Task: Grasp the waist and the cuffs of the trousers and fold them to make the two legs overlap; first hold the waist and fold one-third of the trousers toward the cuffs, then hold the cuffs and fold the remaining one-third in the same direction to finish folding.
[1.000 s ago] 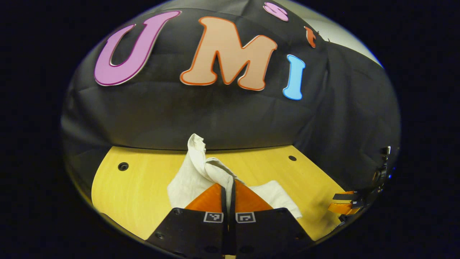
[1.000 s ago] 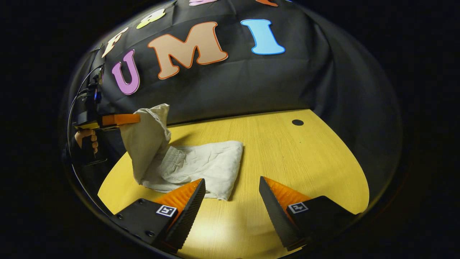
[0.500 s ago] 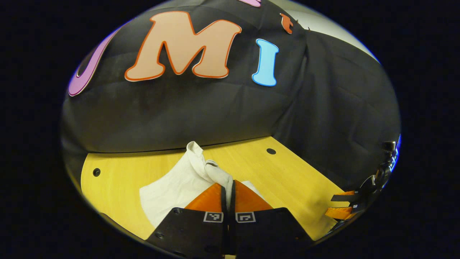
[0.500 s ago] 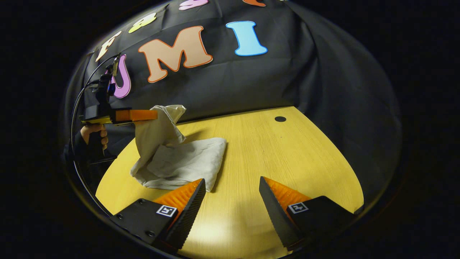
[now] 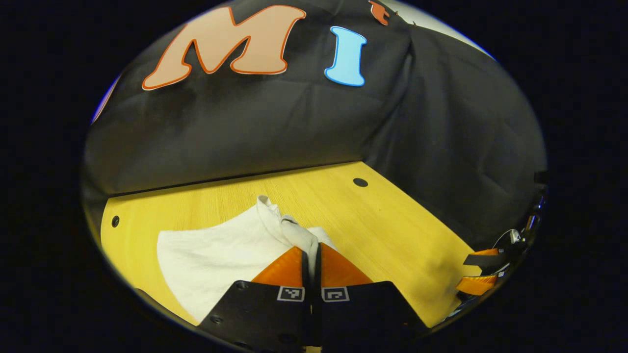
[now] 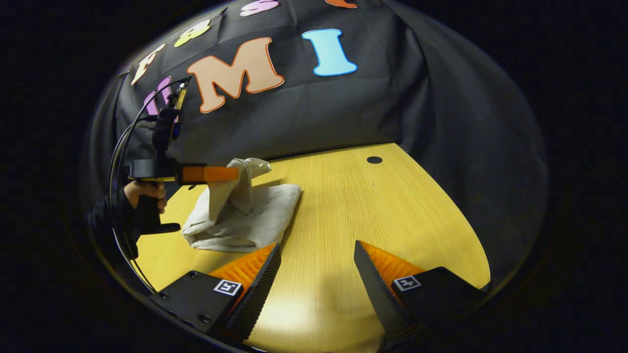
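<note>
The trousers (image 5: pixel 216 255) run under the left tool (image 5: pixel 312 255), their near part hidden.

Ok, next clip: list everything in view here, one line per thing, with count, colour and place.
Trousers: one pair, off-white, folded on the table's left part in the right gripper view, one end lifted off the pile.
Table: one, yellow wood grain.
Holes: two in the left gripper view, dark, near the table's far edge.
Cloth wall: one, black, behind the table.
Cables: dark, looping from the left gripper's body.
Left gripper: shut on the lifted trouser end, above the pile.
Right gripper: open, empty, over bare table.
Hand: one, on the left gripper's handle, with a dark sleeve.
</note>
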